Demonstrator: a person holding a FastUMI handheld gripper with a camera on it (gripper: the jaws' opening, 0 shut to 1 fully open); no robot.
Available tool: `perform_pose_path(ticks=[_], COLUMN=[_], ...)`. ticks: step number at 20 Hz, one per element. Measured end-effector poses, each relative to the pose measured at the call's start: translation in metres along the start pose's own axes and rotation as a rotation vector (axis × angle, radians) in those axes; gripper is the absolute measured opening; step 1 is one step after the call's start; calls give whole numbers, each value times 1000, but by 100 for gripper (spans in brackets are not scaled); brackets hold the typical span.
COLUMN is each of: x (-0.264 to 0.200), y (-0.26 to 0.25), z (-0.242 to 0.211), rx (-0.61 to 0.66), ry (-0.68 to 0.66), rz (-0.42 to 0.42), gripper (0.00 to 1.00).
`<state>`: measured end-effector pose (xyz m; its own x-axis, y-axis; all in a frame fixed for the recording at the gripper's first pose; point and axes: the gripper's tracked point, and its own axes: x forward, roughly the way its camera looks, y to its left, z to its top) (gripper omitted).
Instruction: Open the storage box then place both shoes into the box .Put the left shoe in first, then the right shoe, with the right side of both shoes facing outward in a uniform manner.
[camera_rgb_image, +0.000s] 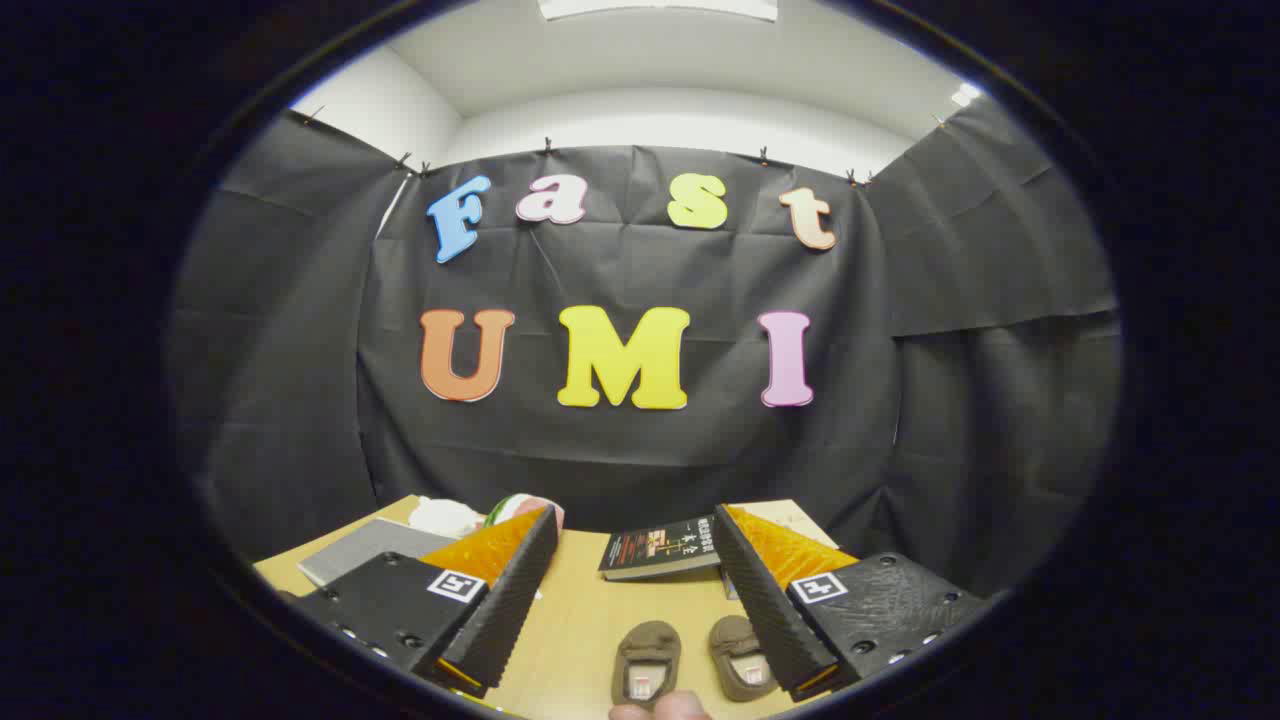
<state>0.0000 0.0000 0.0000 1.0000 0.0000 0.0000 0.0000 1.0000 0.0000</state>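
Two small brown shoes lie side by side on the wooden table (585, 625), toes pointing away from me. The left one (647, 662) rests between my fingers, near their base. The right one (742, 655) lies against the inner side of my right finger (765, 590). My gripper (636, 522) is open, held above the table with nothing between its fingers. A person's fingertip (660, 710) shows just below the shoes.
A dark book (660, 548) lies on the table between the fingertips, further back. A grey flat board or lid (365, 548) lies behind my left finger. Beside it sit a white object (445, 517) and a green-and-pink one (522, 505). Black cloth walls close the booth.
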Motion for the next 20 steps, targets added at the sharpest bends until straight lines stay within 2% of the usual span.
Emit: perform_pose_path(ticks=[12,20], x=[-1,4], y=[-8,5], z=[8,11], rx=[-9,-8], ry=[-9,-10], rz=[2,60], gripper=[95,95])
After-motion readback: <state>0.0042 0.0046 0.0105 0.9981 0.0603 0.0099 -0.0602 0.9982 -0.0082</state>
